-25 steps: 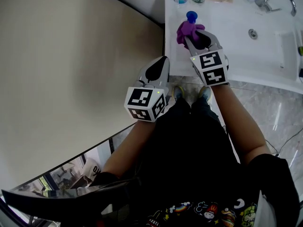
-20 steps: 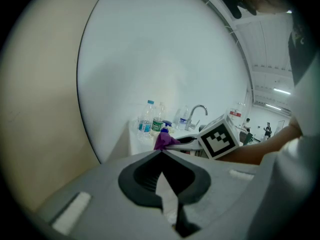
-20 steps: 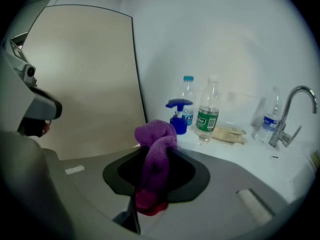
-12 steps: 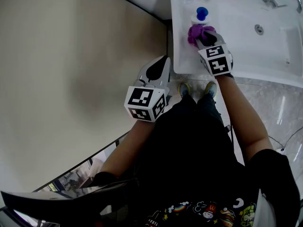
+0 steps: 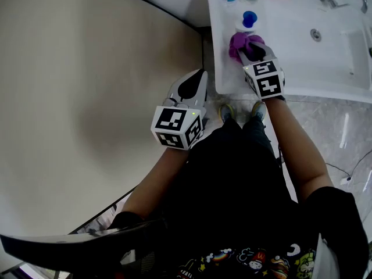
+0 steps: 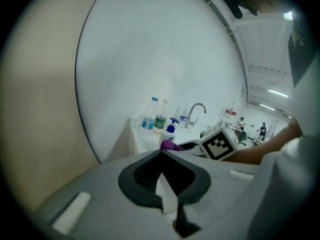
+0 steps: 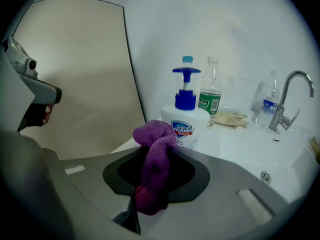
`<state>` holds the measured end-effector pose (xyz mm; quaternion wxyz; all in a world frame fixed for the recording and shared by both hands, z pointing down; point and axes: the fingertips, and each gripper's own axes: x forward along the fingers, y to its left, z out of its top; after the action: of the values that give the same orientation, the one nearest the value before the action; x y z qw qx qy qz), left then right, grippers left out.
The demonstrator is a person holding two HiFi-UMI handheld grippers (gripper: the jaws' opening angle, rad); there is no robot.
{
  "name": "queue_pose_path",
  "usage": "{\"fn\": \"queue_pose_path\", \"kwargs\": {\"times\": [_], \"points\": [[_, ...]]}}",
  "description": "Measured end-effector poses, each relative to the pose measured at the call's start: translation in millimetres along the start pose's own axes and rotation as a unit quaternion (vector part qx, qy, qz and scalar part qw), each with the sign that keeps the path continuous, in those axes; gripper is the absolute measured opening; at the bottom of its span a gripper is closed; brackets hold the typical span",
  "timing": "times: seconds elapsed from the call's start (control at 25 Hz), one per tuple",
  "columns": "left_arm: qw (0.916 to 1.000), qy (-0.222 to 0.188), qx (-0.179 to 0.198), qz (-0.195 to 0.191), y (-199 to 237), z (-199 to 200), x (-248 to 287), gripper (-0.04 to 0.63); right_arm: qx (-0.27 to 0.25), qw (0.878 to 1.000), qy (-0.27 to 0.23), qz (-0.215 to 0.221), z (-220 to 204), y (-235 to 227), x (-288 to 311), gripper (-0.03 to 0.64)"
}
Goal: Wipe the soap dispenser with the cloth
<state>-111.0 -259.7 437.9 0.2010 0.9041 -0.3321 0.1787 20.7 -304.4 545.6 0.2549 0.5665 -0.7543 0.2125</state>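
Observation:
A white soap dispenser [image 7: 184,123] with a blue pump [image 5: 249,18] stands on the white counter's left part. My right gripper [image 5: 249,47] is shut on a purple cloth [image 7: 153,149], and the cloth's bunched end sits right at the dispenser's near side, touching or almost touching it. The same cloth [image 5: 241,42] shows just below the pump in the head view. My left gripper [image 5: 195,80] hangs shut and holds nothing, off the counter's left front corner, above the floor. The left gripper view shows the dispenser [image 6: 171,127] far off.
A white counter [image 5: 290,68] holds a sink basin with drain [image 5: 315,35] and a chrome tap [image 7: 287,96] at the right. Two plastic water bottles [image 7: 210,100] and a beige rag [image 7: 231,118] stand behind the dispenser. A beige wall [image 5: 87,97] runs at the left.
My right gripper has carried the purple cloth forward along the counter toward the dispenser, closing in on its near side. The left gripper has stayed where it was.

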Motion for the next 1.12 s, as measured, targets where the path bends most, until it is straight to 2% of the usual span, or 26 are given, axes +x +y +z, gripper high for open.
{"fn": "queue_pose_path", "kwargs": {"times": [0.24, 0.52, 0.64, 1.12], "points": [[0.9999, -0.012, 0.000, -0.012, 3, 7, 9, 0.000, -0.016, 0.998, -0.067, -0.008, 58, 13, -25, 0.130], [0.9999, -0.012, 0.000, -0.009, -5, 11, 3, 0.000, -0.110, 0.983, -0.144, -0.034, 125, 32, -53, 0.130], [1.0000, -0.009, -0.001, -0.002, -1, 7, 2, 0.000, -0.125, 0.983, -0.134, -0.034, 119, 36, -34, 0.130], [0.9997, 0.008, -0.012, 0.021, 4, -10, -15, 0.000, -0.091, 0.995, -0.045, 0.005, 51, 44, 28, 0.130]]}}
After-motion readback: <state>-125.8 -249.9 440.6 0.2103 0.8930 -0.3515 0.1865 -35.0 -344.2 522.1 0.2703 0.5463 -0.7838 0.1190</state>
